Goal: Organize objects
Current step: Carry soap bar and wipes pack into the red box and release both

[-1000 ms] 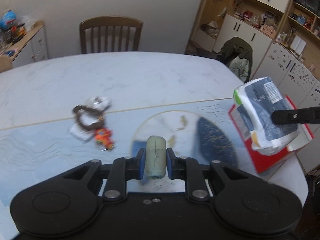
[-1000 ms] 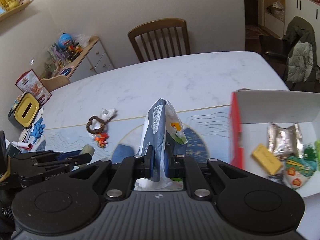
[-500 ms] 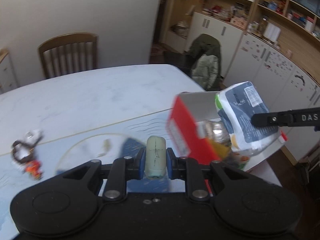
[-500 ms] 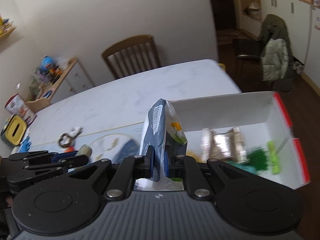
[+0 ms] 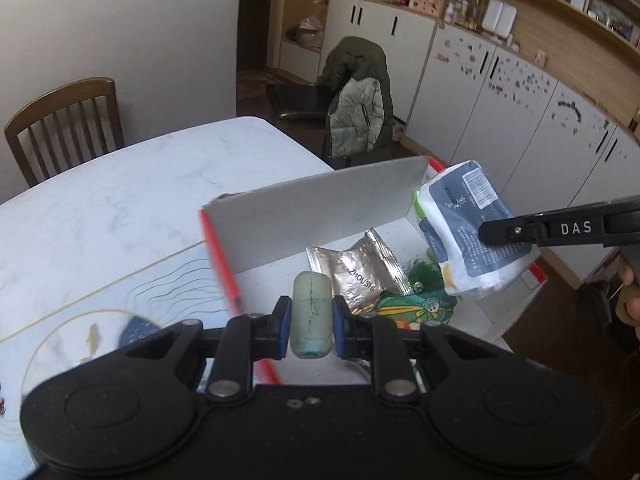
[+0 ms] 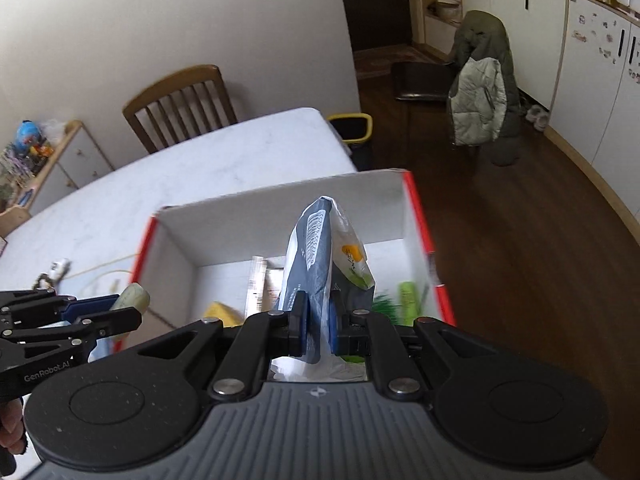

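My left gripper [image 5: 310, 325] is shut on a pale green oblong eraser-like block [image 5: 311, 312], held above the near left corner of the red-and-white cardboard box [image 5: 312, 208]. My right gripper [image 6: 319, 330] is shut on a navy-and-white tissue pack [image 6: 320, 252], which hangs over the middle of the box [image 6: 280, 208]. In the left wrist view the tissue pack [image 5: 468, 224] floats above the box's right side. Inside lie a silver foil packet [image 5: 360, 272], a green tinsel piece [image 5: 424, 274] and a green printed packet [image 5: 416, 308].
The box sits at the right end of a white marble table [image 5: 120, 200] with a blue patterned mat [image 5: 100, 312]. A wooden chair [image 5: 64, 120] stands at the far side. A jacket-draped chair [image 6: 484, 92] and yellow-rimmed bin [image 6: 352, 128] stand on the floor beyond.
Both grippers have swung right from the mat to over the box, each still holding its object. The keychain clutter on the mat has slid out of the left view.
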